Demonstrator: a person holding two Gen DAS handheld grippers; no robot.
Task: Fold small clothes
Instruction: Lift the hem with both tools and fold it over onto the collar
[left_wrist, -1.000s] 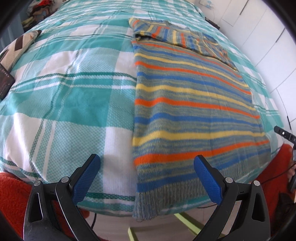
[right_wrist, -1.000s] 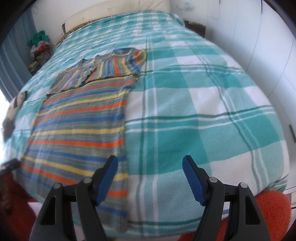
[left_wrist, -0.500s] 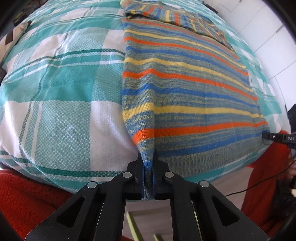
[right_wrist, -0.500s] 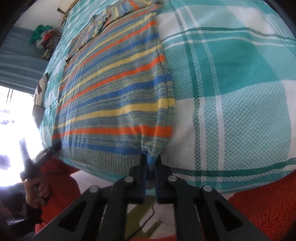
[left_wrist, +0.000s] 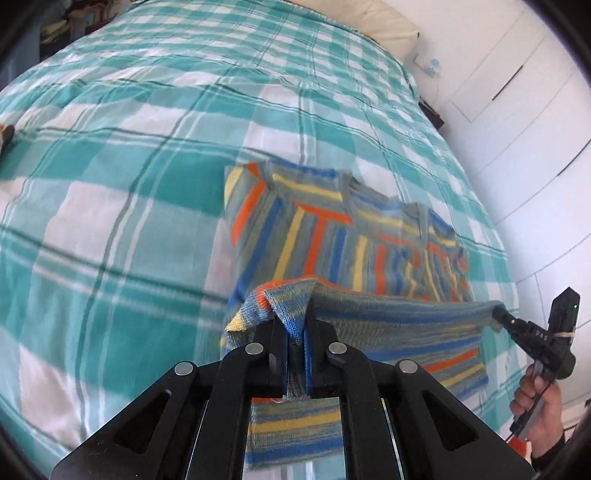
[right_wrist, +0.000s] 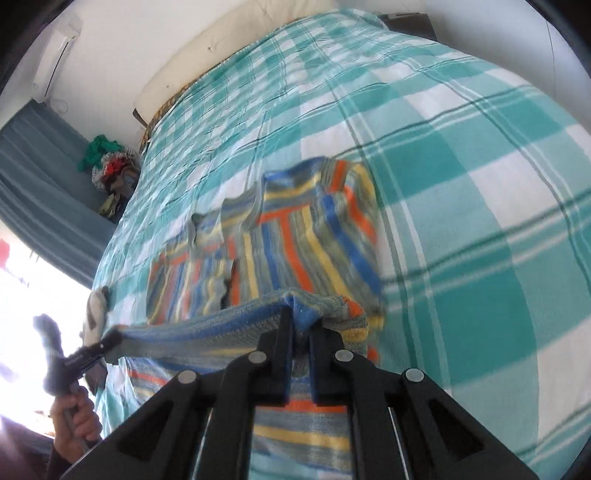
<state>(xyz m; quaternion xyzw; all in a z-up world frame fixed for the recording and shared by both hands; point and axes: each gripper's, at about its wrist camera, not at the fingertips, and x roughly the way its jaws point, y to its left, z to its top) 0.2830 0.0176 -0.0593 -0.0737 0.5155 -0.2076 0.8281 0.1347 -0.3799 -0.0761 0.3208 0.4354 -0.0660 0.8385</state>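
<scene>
Mid-fold on a checked bed (left_wrist: 122, 206): the left gripper (left_wrist: 295, 334) and right gripper (right_wrist: 301, 332), each clamped on a hem corner of the striped sweater (left_wrist: 332, 236), hold the hem raised at frame centre, with the lengthwise fold apparently unfinished.

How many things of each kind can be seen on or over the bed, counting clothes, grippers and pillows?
Striped sweater: 1
Hand-held gripper: 2, the left and the right, each clamped on a corner of the sweater's hem
Pillow at the head of the bed: 1
Plaid bedcover: 1
Total: 5
</scene>
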